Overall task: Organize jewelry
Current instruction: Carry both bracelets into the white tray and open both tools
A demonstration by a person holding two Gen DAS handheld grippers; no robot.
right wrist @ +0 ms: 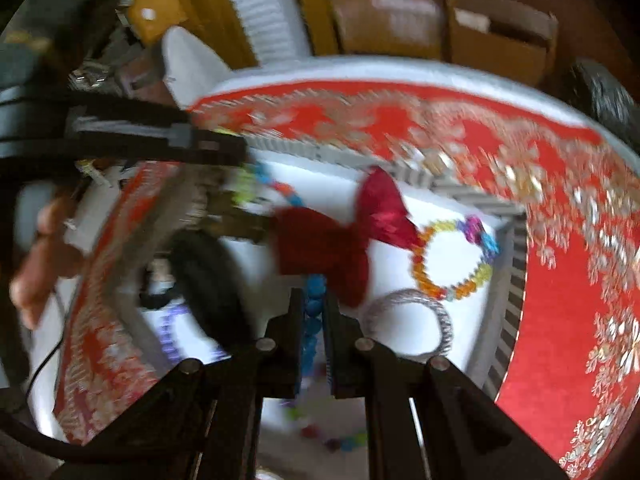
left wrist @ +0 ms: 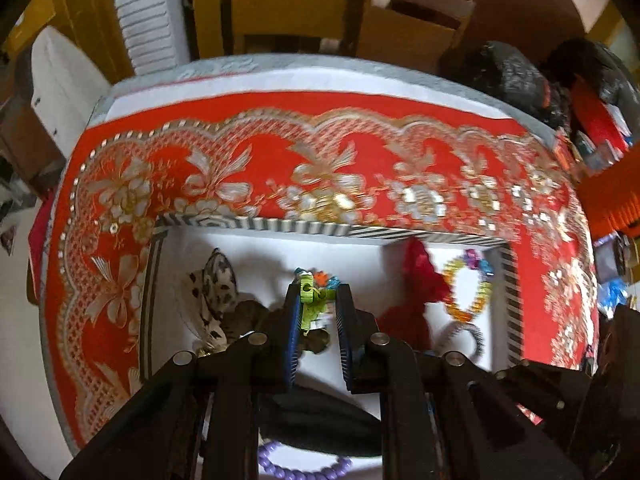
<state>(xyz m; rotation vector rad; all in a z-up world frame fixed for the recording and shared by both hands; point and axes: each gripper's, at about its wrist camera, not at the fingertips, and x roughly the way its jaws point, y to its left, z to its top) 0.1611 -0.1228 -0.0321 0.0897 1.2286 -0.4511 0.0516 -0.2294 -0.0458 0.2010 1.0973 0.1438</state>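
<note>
A white box with a striped rim (left wrist: 280, 225) lies on a red patterned cloth. In the left wrist view my left gripper (left wrist: 318, 300) is shut on a colourful bead string, green beads (left wrist: 311, 306) between its fingers, above the box. In the right wrist view my right gripper (right wrist: 313, 312) is shut on blue beads (right wrist: 314, 300) of the same kind of string, which runs up to the left toward the other gripper (right wrist: 168, 140). A red bow (right wrist: 344, 236), a multicolour bead bracelet (right wrist: 452, 260) and a silver ring bracelet (right wrist: 416, 320) lie in the box.
A spotted bow (left wrist: 214, 292), a black item (left wrist: 320, 420) and a purple bead bracelet (left wrist: 304, 466) also lie in the box. The red cloth (left wrist: 280, 136) covers the table. Cardboard boxes (left wrist: 408, 28) and dark bags (left wrist: 516, 76) stand beyond the far edge.
</note>
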